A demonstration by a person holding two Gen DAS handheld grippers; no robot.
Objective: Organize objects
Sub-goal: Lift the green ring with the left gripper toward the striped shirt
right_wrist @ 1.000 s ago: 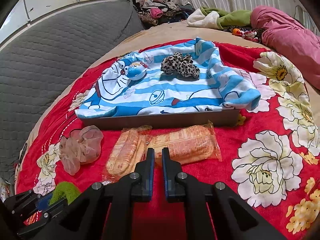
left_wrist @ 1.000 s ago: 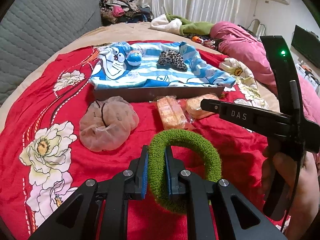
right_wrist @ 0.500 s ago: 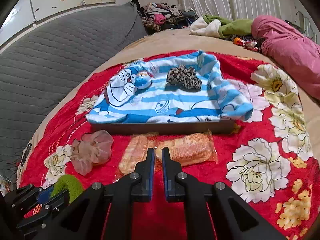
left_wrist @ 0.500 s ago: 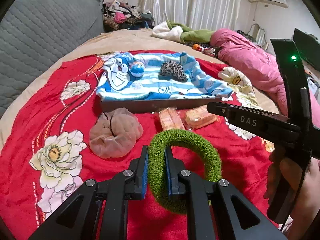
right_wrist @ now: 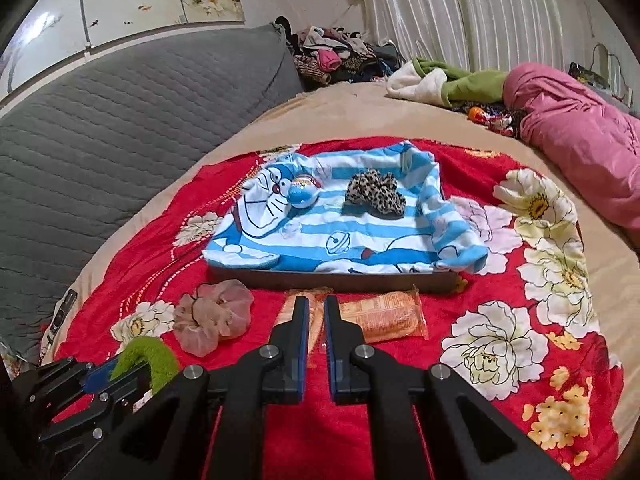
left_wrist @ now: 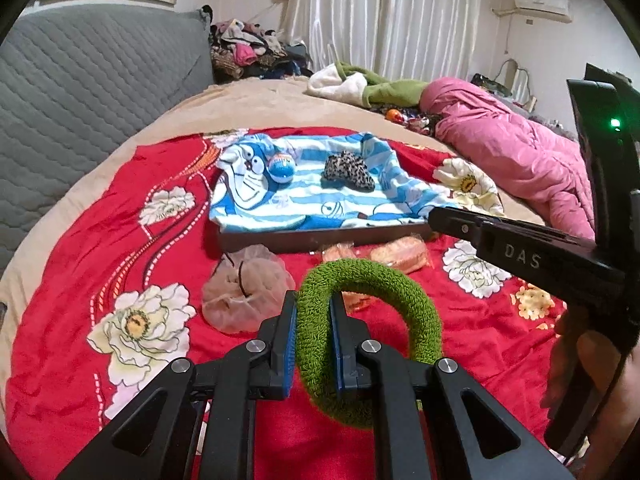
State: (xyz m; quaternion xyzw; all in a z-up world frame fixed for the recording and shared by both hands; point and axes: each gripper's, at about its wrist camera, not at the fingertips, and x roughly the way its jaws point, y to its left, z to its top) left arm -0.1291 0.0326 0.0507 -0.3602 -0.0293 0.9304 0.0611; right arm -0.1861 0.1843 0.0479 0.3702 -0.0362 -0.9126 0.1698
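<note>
fuzzy green ring scrunchie (left_wrist: pixel 404 296), sheer pink scrunchie (left_wrist: pixel 244 292)

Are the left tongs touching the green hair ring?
Touching. In the left wrist view, both blue pads of the left tongs press the green hair ring between them.

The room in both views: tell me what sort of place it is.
Most likely a bedroom: the work surface is a bed spread with a red floral blanket, a grey quilted headboard behind, and a pink duvet bunched beside curtains.
</note>
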